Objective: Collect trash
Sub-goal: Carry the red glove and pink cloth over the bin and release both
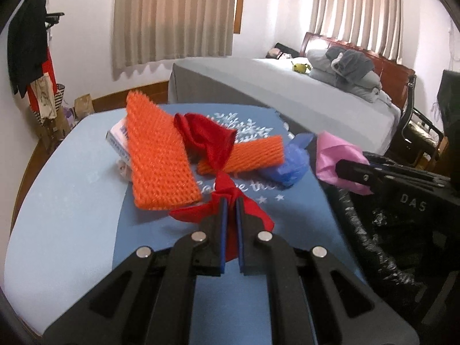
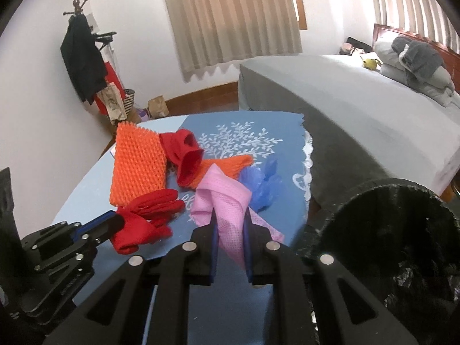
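The left gripper is clamped on a red glove, with the cloth squeezed thin between its blue pads. The right gripper is clamped on a pink mesh rag, which pokes out in front of its tips and hangs under them. In the right wrist view the red glove sits just off to the left of the right gripper, so the two tools are side by side. Both bits of trash look lifted off the blue mat, though the far end of the glove may touch the pile.

Just to the right of the right gripper stands the black bin, lined with a black bag, its mouth open and close by.

A bit past the tips, more trash waits on the mat: a big orange net sleeve, a small orange net sleeve behind the glove, another red glove, and a crumpled blue bag. A white box peeks out under the big orange sleeve.

I think the step in hand is carrying these two pieces to the bin. Next, each gripper should swing right, go over the bin's mouth, and let go so the trash drops inside. The glove is floppy, so it could snag on the rim
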### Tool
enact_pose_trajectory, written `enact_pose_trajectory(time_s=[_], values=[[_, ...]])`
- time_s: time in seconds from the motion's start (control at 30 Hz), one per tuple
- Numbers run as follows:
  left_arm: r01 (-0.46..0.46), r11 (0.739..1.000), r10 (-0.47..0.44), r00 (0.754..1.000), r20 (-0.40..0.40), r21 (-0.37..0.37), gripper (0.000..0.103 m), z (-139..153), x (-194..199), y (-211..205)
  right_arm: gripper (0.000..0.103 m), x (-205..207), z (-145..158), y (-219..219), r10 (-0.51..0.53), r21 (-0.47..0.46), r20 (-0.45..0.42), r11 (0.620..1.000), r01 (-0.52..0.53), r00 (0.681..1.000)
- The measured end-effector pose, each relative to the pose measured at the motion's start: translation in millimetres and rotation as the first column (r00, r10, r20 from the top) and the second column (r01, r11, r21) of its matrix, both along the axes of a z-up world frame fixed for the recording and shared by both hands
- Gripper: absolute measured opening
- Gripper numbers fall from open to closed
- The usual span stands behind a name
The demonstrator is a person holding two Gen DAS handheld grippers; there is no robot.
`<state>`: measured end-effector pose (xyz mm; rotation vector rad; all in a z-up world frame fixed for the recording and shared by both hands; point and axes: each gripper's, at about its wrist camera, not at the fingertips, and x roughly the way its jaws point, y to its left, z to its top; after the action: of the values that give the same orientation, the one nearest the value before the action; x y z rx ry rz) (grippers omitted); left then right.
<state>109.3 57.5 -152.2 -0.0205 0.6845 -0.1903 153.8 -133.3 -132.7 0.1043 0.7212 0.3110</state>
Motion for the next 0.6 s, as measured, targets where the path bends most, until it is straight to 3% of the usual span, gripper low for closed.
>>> enact_pose_trajectory(time_s=[0.3, 0.6], values=[[0.054, 0.998, -0.052, 0.996, 0.072, -0.016, 0.005, 34, -11, -31, 0.015, -24, 33, -28, -0.048, 0.018, 0.071, 0.999, 0.047, 0.996], [0.112, 0.993, -0.108, 0.99, 0.094, -0.034, 0.005, 48, -15, -64, 0.015, -47, 53, -65, -0.13, 0.02, 0.114, 0.992, 0.128, 0.985]])
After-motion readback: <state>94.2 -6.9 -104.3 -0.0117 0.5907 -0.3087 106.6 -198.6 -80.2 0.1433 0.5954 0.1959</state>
